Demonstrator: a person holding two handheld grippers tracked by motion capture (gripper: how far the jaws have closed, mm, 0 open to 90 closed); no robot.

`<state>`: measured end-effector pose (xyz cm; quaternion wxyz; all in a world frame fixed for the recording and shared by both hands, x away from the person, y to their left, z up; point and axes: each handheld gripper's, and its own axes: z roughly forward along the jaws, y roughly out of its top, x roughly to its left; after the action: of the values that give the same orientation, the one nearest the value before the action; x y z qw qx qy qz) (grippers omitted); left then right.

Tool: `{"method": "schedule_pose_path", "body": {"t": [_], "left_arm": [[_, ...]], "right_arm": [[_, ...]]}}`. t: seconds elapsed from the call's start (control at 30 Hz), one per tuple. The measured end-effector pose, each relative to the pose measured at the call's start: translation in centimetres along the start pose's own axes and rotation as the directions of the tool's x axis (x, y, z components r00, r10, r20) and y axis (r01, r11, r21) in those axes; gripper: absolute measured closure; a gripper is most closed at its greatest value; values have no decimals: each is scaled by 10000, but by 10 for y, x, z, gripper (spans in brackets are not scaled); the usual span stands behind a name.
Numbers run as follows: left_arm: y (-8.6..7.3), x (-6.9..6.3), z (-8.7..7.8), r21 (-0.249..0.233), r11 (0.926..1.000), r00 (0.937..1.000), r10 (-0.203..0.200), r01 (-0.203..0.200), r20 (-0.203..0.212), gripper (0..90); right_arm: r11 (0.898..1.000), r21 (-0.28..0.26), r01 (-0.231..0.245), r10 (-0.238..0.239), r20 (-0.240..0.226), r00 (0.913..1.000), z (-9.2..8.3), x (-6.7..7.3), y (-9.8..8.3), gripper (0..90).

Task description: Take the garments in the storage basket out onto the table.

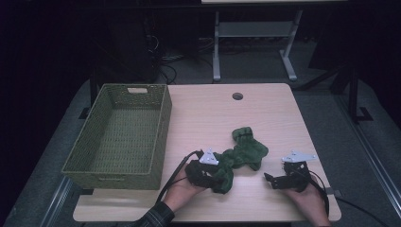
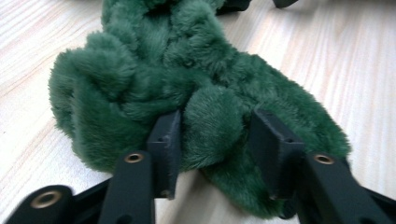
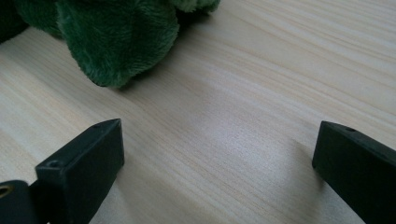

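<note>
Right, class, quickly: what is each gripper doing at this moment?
Left gripper: jaws closed on a fold of the green fuzzy sock.
Right gripper: open, holding nothing, jaws wide over bare table.

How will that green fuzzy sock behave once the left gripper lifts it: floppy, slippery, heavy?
Likely floppy: the green fuzzy sock lies bunched in soft folds on the table, so unheld parts should droop. Probably light for its bulk, being plush pile. Slip seems unlikely: a fold bulges between the left gripper pads, though a thin pinch might pull loose.
</note>
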<state>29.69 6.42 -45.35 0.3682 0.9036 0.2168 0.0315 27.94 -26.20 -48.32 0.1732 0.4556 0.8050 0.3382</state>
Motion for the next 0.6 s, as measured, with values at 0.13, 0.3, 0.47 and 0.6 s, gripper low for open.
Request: {"method": "schedule_pose_path", "body": {"t": [0.13,0.3,0.47,0.6], "left_arm": [[0,5,0,-76,9995,9995,-306,307,83,742],[3,8,-7,-377,9976,9978,-577,589,336,798],[6,11,-24,-835,9947,9978,-574,600,331,800],[6,15,-32,-1006,9929,9978,-605,630,278,802]], "right_arm": [[10000,2,7,-7,2,10000,0,0,0,17],[9999,159,1,-1,37,10000,-3,0,1,69],[9999,157,-42,48,-403,9992,-11,9,2,140],[9999,95,80,-72,-880,9961,-14,23,4,141]]}}
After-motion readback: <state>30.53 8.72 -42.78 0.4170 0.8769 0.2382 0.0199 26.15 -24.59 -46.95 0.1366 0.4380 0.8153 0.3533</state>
